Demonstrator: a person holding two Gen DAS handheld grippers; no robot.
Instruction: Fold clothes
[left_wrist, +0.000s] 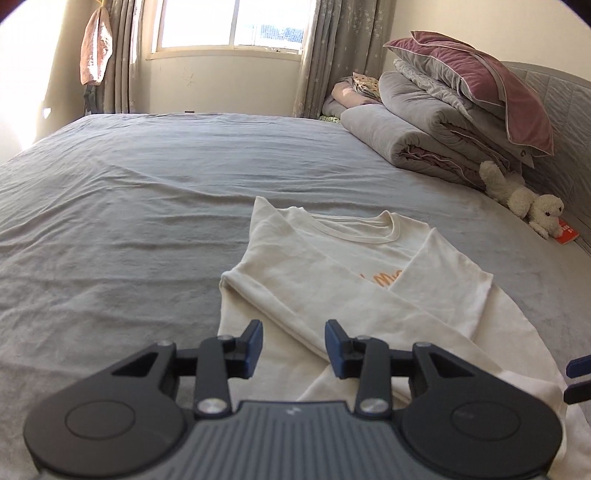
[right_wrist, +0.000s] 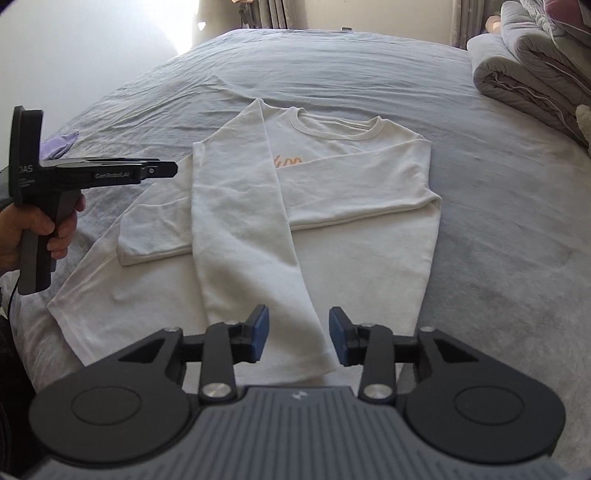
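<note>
Sweatshirt (right_wrist: 332, 229), sleeves crossed, near bed (right_wrist: 498, 277) foot edge | soft, light, limp; pinch hem corners | left gripper (left_wrist: 293, 347), right gripper (right_wrist: 298, 334) agape, empty

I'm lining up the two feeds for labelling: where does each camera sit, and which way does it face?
Left wrist: on the left gripper, low over the bed, facing the window and folded bedding; its open fingers show, and the other gripper's blue tips at the right edge.
Right wrist: on the right gripper, above the cream sweatshirt hem, looking along it; its open fingers, the left gripper from the side and a hand show.
Shared: sweatshirt with crossed sleeves, bed, bedding.
</note>
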